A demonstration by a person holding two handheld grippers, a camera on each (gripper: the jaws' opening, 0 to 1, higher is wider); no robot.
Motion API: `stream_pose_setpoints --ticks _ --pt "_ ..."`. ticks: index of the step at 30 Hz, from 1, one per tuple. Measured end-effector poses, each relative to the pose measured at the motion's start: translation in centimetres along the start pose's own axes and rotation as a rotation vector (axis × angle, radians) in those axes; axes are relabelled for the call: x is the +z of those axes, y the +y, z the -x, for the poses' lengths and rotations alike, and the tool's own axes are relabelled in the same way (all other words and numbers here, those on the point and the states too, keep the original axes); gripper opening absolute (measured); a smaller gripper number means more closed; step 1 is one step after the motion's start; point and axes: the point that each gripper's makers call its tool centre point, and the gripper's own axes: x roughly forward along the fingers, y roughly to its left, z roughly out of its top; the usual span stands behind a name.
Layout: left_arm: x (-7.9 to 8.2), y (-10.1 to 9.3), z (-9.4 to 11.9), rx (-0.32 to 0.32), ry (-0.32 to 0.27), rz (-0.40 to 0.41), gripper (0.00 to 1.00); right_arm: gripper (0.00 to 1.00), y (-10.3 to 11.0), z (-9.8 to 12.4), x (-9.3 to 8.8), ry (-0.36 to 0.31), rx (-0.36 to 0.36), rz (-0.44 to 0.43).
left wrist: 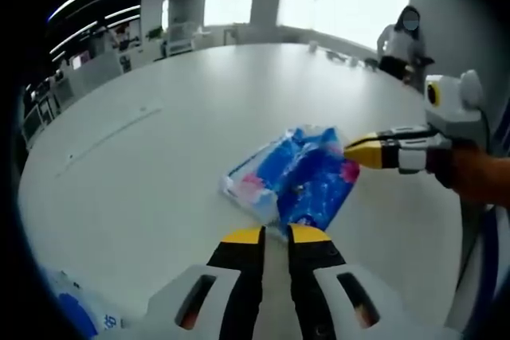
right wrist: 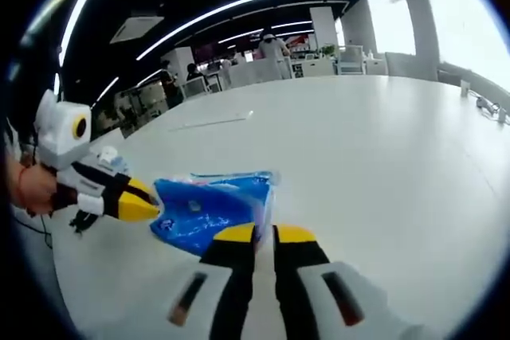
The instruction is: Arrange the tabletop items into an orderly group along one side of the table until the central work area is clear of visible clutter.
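Two claws met at one blue, glossy plastic packet with white and pink printing (left wrist: 291, 179), which lay out on the open middle of the pale round surface (left wrist: 159, 141), away from its edges. By its crinkled sheen and slumped shape, the packet looked light, soft and somewhat slippery; a crimped end seam or corner seemed the surest place to pinch it.

From the left gripper view, the left claw (left wrist: 275, 235) had its yellow-tipped jaws nearly closed with a thin gap, their tips at the packet's near edge; whether they pinched the film I could not tell. The right claw (left wrist: 352, 150) reached in from the side, tips together at the packet's far corner.

From the right gripper view, the right claw (right wrist: 264, 233) looked closed against the packet's edge, grip unclear.
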Motion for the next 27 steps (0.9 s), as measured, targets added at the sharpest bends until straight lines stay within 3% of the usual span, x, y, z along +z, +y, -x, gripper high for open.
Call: stream_pose_setpoints --ticks 27 --pt "1.3 0.1 1.7 -0.012 -0.04 0.001 0.22 0.2 -0.4 1.0 2.2 -0.057 -0.037 -0.015"
